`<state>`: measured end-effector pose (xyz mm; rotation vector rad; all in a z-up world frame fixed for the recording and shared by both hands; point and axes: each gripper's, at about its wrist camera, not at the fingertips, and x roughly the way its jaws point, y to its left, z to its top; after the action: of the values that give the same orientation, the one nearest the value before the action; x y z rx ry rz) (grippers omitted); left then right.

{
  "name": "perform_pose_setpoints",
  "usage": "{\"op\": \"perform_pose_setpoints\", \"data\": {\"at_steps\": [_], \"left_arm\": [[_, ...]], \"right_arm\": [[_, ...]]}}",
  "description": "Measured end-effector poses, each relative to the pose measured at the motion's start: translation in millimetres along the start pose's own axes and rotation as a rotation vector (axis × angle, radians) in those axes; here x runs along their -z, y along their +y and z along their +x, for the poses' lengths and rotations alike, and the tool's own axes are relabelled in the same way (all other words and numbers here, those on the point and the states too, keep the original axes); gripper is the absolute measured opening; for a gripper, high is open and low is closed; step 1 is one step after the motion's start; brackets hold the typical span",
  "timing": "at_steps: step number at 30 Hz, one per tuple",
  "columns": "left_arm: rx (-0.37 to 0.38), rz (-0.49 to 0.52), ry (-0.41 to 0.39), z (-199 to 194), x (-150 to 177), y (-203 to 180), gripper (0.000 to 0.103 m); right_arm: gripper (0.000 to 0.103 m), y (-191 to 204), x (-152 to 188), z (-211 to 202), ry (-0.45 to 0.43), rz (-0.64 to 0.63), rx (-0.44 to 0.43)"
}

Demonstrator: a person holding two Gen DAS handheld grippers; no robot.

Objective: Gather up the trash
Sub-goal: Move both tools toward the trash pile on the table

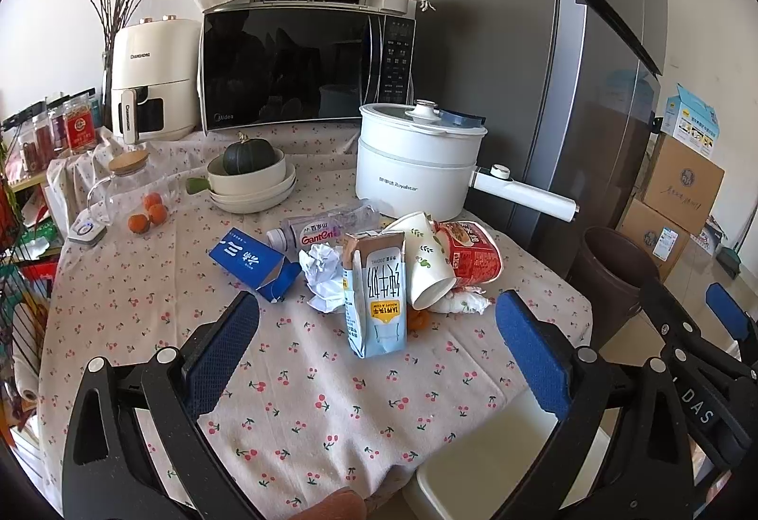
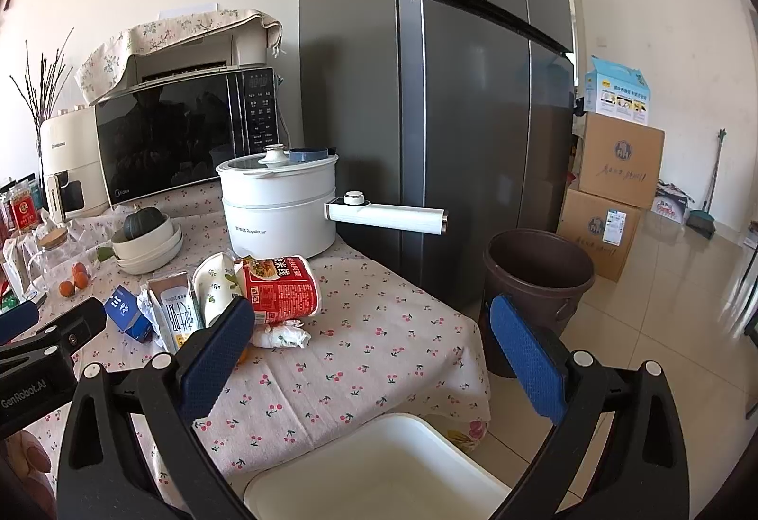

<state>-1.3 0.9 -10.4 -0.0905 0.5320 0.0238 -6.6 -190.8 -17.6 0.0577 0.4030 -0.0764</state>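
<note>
Trash lies in a pile mid-table: an upright milk carton (image 1: 376,292), a blue box (image 1: 253,264), crumpled paper (image 1: 324,278), a clear plastic bottle (image 1: 327,228), a tipped paper cup (image 1: 426,259), a red noodle cup (image 1: 469,252) and a wrapped wad (image 1: 462,302). My left gripper (image 1: 379,352) is open and empty, just short of the milk carton. My right gripper (image 2: 374,354) is open and empty over the table's right edge; the noodle cup (image 2: 282,288) and carton (image 2: 175,314) lie to its left. A brown trash bin (image 2: 537,283) stands on the floor beside the table.
A white electric pot (image 1: 417,162) with a long handle, stacked bowls holding a squash (image 1: 251,179), a microwave (image 1: 303,65), an air fryer (image 1: 154,82) and a glass jar (image 1: 125,183) stand behind the pile. A grey fridge (image 2: 450,94), cardboard boxes (image 2: 616,188) and a white stool (image 2: 379,472) are at right.
</note>
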Motion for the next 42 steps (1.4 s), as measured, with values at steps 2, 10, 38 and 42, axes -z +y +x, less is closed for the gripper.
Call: {"op": "perform_pose_setpoints", "data": {"at_steps": [2, 10, 38, 42], "left_arm": [[-0.001, 0.000, -0.002, 0.1, 0.5, 0.0, 0.096], [0.000, 0.004, 0.004, 1.8, 4.4, 2.5, 0.096], [0.006, -0.044, 0.046, 10.7, 5.0, 9.1, 0.096], [0.013, -0.076, 0.065, 14.2, 2.9, 14.6, 0.096]], "right_arm": [[0.097, 0.9, -0.2, 1.2, 0.003, 0.000, -0.001], [0.097, 1.4, 0.5, 0.2, -0.016, -0.009, 0.003], [0.097, 5.0, 0.6, 6.7, 0.066, -0.013, -0.006], [0.097, 8.2, -1.0, 12.9, 0.107, -0.004, -0.025]]}}
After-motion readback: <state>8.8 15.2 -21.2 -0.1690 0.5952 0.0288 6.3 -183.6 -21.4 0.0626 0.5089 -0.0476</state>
